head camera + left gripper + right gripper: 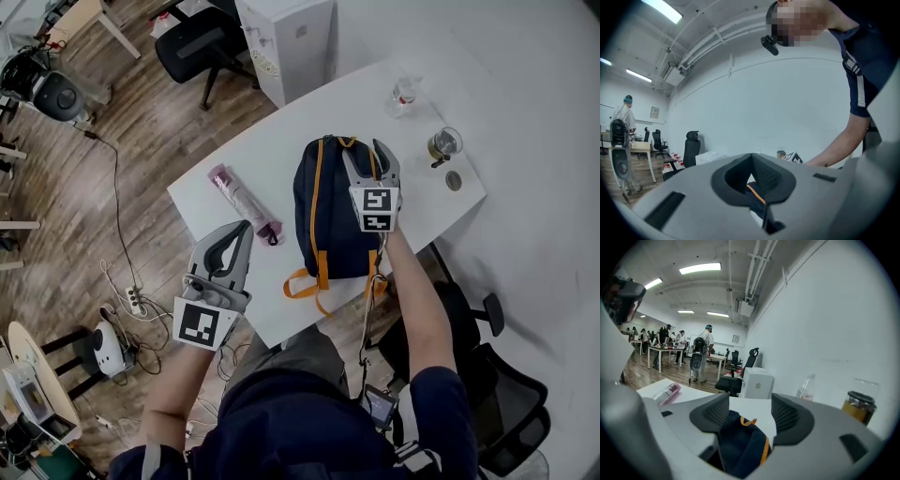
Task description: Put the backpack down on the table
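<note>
A navy backpack [328, 216] with orange straps lies flat on the white table [272, 141], its straps hanging over the near edge. My right gripper [367, 150] hovers over the pack's far right part with its jaws open. In the right gripper view the backpack [740, 441] shows below and between the pads [712, 413], which do not press on it. My left gripper [242, 230] is held level at the table's near left edge, left of the pack, jaws shut on nothing. The left gripper view shows a bit of the backpack [757, 197] through its jaws.
A pink rolled item [246, 202] lies on the table left of the pack. At the far right corner stand a plastic bottle [403, 94], a glass jar [443, 143] and a small round lid [454, 180]. A white cabinet [286, 42] and office chairs [202, 42] stand beyond.
</note>
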### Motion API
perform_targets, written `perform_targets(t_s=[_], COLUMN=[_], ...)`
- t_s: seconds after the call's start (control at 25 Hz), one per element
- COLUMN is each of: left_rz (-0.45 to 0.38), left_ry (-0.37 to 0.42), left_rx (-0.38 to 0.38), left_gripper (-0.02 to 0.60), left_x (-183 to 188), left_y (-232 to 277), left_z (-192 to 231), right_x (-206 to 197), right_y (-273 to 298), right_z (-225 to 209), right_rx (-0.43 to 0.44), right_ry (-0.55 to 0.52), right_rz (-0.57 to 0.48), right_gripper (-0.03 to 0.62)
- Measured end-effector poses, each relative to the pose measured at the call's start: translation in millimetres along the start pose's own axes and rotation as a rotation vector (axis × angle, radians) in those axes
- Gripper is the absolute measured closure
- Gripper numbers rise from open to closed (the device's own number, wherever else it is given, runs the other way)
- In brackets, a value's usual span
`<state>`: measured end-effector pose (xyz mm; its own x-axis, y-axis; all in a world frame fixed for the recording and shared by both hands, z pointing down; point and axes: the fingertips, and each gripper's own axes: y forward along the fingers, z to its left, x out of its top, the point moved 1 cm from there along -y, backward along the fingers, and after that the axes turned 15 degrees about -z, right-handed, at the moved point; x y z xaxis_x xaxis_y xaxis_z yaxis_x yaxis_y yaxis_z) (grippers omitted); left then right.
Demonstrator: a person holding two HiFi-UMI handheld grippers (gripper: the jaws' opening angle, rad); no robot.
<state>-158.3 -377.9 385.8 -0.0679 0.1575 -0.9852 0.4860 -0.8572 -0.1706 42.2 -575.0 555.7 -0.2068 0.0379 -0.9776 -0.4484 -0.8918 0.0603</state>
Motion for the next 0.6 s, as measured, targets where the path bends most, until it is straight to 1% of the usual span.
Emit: perform_targets(t_s=[0.12,0.28,0.36,0.4,0.44,0.52,0.6], left_rz=[-0.007,-0.017,-0.025,-0.03,-0.034,-0.037,-0.041], left_ry=[0.008,0.012,0.015,0.017,0.019,0.021,0.023], left_rx=[0.002,0.01,0.011,0.009,0.008,0.006,0.005], left_gripper=[0.578,0.578,0.578,0.578,0.578,0.578,0.578], left_x=[3.0,10.4,15.2,17.3,19.3,22.5,25.8], left_y=[-3.0,-7.2,-8.9,-9.6,-10.7,-13.7,-16.2], left_z=[0.1,1.1,1.0,0.7,0.3,-1.0,-2.4], right_x=[19.6,52.0,68.3,75.6,82.4,94.4,105.0], right_y=[-10.1,-31.5,-43.4,-49.6,-56.0,-69.3,-81.3], right_z=[-0.2,0.7,2.1,3.0,4.1,6.6,7.7], right_rx=[-0.015,-0.037,-0.044,-0.047,-0.051,-0.06,-0.069], right_ry=[0.021,0.041,0.053,0.057,0.062,0.069,0.072], right_rz=[-0.051,-0.12,-0.152,-0.167,-0.179,-0.199,-0.217], right_gripper=[0.31,0.372,0.387,0.421,0.439,0.507,0.53])
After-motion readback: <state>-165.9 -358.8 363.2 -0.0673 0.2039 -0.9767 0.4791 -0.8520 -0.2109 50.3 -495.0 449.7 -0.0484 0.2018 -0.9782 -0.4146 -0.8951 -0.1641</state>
